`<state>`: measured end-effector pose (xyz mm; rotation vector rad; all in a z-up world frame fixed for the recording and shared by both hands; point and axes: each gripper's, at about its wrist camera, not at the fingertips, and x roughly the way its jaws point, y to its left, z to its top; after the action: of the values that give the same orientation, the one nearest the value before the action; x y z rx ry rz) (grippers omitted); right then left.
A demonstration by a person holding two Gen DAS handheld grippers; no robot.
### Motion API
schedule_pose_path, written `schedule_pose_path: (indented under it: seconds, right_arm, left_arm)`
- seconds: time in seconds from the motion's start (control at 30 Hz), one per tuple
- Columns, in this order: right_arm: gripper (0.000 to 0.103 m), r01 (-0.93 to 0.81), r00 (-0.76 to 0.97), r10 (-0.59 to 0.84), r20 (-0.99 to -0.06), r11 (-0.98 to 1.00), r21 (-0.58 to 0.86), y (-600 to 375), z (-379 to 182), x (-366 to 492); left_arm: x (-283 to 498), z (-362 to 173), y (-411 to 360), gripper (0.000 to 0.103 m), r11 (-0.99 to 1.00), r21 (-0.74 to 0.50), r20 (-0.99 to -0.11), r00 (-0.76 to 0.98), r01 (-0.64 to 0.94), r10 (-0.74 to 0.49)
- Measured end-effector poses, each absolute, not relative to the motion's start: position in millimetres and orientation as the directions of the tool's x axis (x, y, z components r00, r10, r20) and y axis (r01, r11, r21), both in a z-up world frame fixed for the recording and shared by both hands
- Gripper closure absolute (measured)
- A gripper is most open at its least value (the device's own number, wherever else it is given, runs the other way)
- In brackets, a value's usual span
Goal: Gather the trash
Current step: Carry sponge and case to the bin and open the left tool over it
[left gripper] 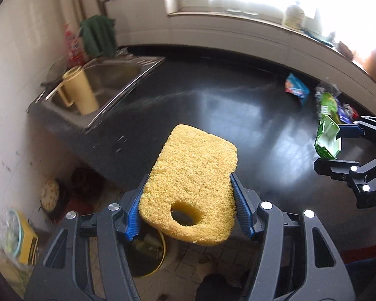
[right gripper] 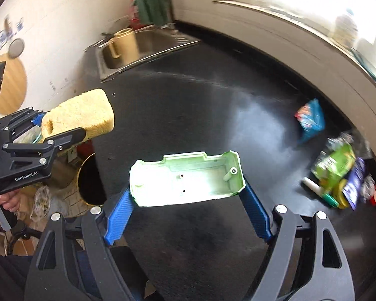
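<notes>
My left gripper [left gripper: 188,200] is shut on a yellow sponge [left gripper: 195,175] with a round hole near its end, held past the counter's left front edge above a yellow-rimmed bin [left gripper: 150,255] on the floor. The sponge also shows in the right wrist view [right gripper: 82,115], with the bin [right gripper: 90,180] below it. My right gripper [right gripper: 188,195] is shut on a pale green plastic shell [right gripper: 185,178], held above the black counter [right gripper: 200,115]. The shell also shows in the left wrist view [left gripper: 328,138].
A blue snack bag [right gripper: 310,120] and a pile of wrappers with a green packet [right gripper: 338,165] lie at the counter's right. A steel sink [left gripper: 107,80] holding a yellow jug [left gripper: 80,90] sits at the far left. Boxes and bags lie on the floor [left gripper: 20,240].
</notes>
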<state>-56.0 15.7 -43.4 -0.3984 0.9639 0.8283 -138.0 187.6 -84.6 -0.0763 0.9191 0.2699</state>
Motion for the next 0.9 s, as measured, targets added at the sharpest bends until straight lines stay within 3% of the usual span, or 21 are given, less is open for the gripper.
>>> schedule_pose_path:
  seconds: [0.37, 0.6, 0.9]
  right_arm:
    - [0.025, -0.946, -0.019, 0.474, -0.880, 0.277, 0.169, 204, -88, -131]
    - [0.025, -0.952, -0.087, 0.406, -0.910, 0.235, 0.196, 280, -135, -148]
    - [0.025, -0.957, -0.098, 0.357, -0.929, 0.222, 0.186, 315, -159, -151]
  left_arm:
    - [-269, -149, 304, 0.043, 0.808, 0.013, -0.857, 0.410, -0.589, 0.312]
    - [-289, -193, 344, 0.043, 0.746, -0.101, -0.880, 0.410, -0.659, 0.242]
    - [-289, -219, 368, 0.043, 0.728, -0.150, -0.894, 0.406, -0.669, 0.189]
